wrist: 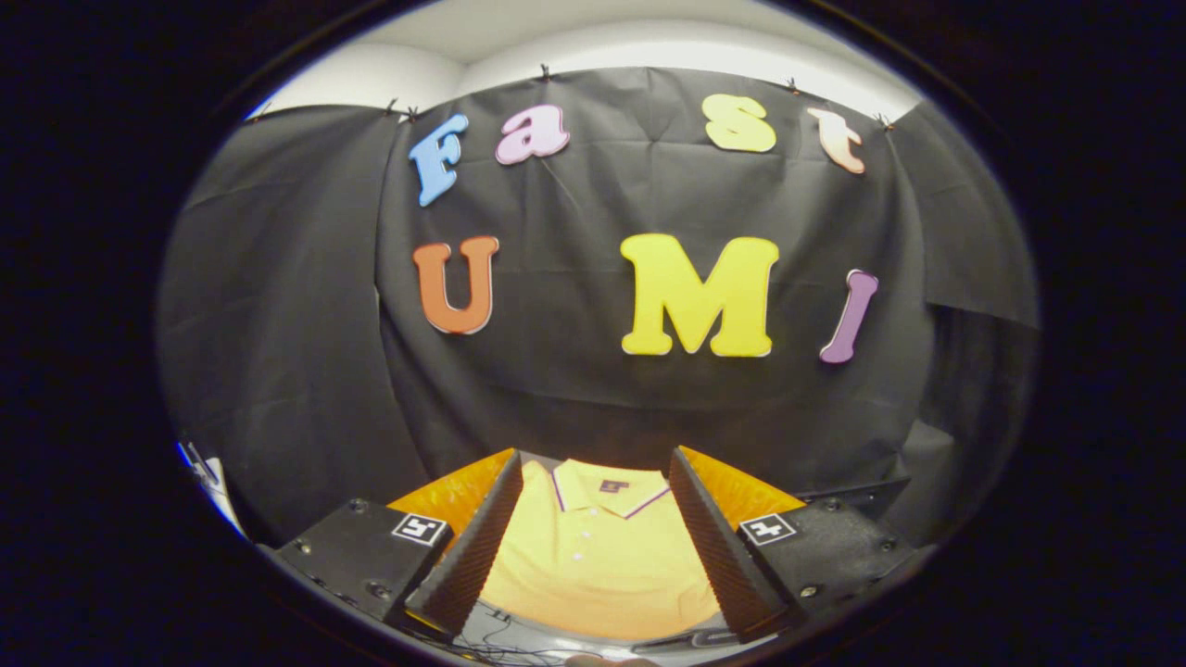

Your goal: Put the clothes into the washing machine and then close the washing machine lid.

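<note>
A yellow polo shirt [598, 556] with a striped collar and white buttons lies flat below me, its collar pointing away toward the black cloth wall. My gripper [593, 547] hangs above it, open, with the shirt's body showing in the wide gap between the two fingers [473, 547]. Neither finger touches the cloth. The shirt's sleeves are hidden behind the fingers.
An orange surface [454, 496] shows under the shirt on both sides, beyond the fingers. The black cloth wall rises just behind it. A pale object [211, 482] sits at the far left near the wall's foot.
</note>
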Motion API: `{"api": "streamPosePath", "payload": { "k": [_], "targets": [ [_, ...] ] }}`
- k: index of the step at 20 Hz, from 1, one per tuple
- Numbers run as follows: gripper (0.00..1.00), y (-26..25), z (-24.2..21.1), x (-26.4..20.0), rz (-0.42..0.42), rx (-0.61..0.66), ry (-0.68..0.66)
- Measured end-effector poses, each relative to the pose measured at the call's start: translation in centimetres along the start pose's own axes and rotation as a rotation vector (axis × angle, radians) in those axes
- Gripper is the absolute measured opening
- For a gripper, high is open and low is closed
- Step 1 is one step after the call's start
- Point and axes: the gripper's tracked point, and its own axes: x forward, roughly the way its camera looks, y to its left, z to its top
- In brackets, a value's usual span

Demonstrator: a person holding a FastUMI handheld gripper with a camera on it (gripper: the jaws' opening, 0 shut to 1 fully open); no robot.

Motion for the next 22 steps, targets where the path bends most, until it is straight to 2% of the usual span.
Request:
{"api": "streamPosePath", "payload": {
  "k": [4, 7, 9, 12, 14, 18, 22],
  "targets": [
    [1.00, 0.7, -3.6, 6.4, -0.016, -0.040, 0.143],
    [1.00, -0.2, -8.6, 11.3, -0.075, -0.056, 0.291],
    [1.00, -0.5, -12.1, 12.9, -0.090, -0.013, 0.398],
    [1.00, -2.4, -15.5, 13.8, -0.152, 0.024, 0.485],
    [1.00, -2.2, -15.9, 14.2, -0.156, 0.085, 0.489],
    [1.00, -1.9, -15.7, 14.1, -0.123, 0.044, 0.568],
    [0.93, -1.6, -15.6, 14.0, -0.089, 0.028, 0.607]
  ]
}}
